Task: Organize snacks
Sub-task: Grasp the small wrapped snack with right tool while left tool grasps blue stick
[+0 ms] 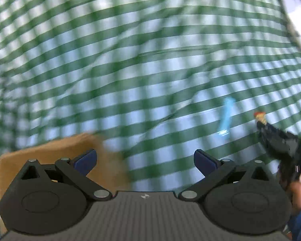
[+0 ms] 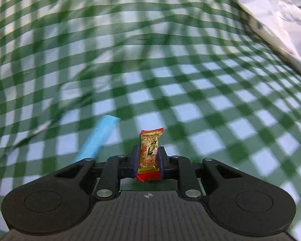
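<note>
Your right gripper [image 2: 149, 156] pinches a small red-and-gold wrapped snack bar [image 2: 150, 150] upright between its blue pads, long axis running forward along the fingers, above the green-and-white checked cloth [image 2: 210, 100]. Your left gripper [image 1: 144, 160] hangs spread and empty. A blurred brown box, likely cardboard [image 1: 50, 150], lies at its lower left, so the held bar is well across from it. A pale blue wrapped stick [image 2: 98, 136] lies on the cloth just left of your right gripper.

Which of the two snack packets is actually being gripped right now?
The red-and-gold snack packet, clamped upright in the right gripper. The blue packet lies loose on the checked cloth.
</note>
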Tool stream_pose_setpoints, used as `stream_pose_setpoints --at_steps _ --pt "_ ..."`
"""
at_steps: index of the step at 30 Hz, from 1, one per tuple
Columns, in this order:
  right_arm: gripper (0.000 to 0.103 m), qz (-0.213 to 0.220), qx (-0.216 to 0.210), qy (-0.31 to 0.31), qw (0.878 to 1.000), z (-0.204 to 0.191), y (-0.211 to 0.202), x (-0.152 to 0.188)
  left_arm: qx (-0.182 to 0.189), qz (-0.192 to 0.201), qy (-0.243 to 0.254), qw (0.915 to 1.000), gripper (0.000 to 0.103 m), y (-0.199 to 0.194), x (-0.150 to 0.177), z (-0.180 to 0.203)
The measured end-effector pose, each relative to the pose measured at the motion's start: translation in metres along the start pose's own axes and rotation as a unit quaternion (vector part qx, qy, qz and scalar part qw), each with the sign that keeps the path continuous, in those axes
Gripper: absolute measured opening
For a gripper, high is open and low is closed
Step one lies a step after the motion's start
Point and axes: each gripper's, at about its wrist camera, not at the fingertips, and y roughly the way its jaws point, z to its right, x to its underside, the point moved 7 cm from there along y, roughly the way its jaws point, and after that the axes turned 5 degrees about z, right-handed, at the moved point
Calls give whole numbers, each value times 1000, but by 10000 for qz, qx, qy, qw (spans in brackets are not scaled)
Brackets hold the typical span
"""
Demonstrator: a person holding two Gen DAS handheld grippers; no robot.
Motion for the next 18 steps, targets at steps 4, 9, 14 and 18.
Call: stream_pose_setpoints --at_steps 4,9,14,18 --pt "20 7 259 -67 9996 37 -24 3 620 -80 262 9977 103 49 -16 59" --pt "23 -120 429 -141 9989 55 -24 15 971 -380 321 9940 103 112 -21 113" --pt "27 -75 398 -85 9991 58 -22 17 877 -578 390 9937 95 155 -32 134" --pt "30 -42 385 -104 9992 58 -19 16 758 -680 393 9940 76 172 -30 140"
